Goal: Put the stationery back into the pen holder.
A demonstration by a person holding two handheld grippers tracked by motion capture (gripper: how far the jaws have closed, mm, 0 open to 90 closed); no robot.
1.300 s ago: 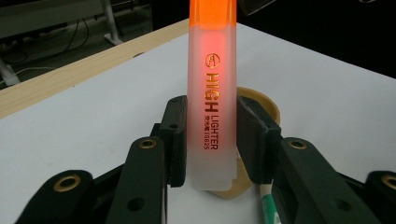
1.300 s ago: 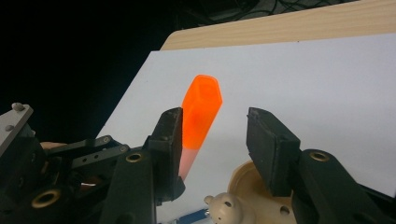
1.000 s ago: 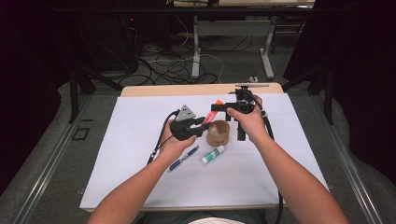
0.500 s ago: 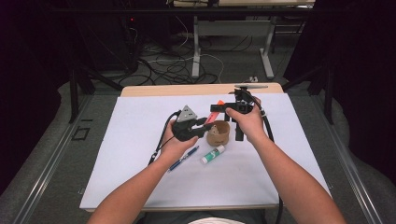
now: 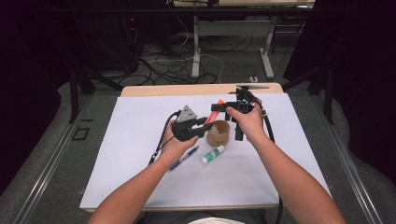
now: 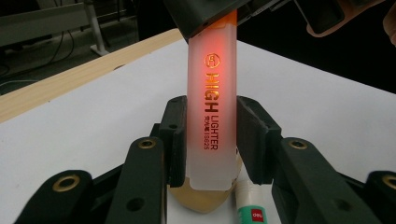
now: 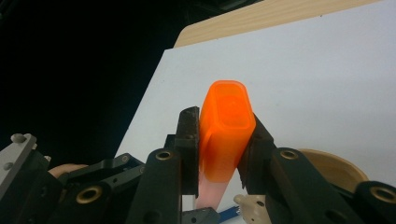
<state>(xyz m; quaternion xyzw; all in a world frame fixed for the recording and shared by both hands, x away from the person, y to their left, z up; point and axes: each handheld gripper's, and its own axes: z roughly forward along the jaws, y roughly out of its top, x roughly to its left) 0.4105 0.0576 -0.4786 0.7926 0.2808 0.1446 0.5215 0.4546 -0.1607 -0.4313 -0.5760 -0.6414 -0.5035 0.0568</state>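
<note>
A pale highlighter (image 6: 212,116) with an orange cap (image 7: 226,130) is held between both grippers just above a small wooden cup (image 5: 218,133). My left gripper (image 6: 212,105) is shut on the barrel, its pads (image 6: 177,135) against both sides near the lower end. In the high view the left gripper (image 5: 209,125) reaches in from the left. My right gripper (image 5: 220,107) comes from the right and above. The right gripper (image 7: 224,121) has just been closing with the cap between its jaws, and its pads press on the cap's sides.
A white sheet (image 5: 140,140) covers the table, with a wooden strip (image 5: 187,89) along the far edge. A blue pen (image 5: 184,158) and a glue stick (image 5: 212,154) lie just in front of the cup. Cables trail from both grippers.
Both hands have stayed over the cup with the highlighter between them. The right gripper has shifted very slightly left, towards the cap.
</note>
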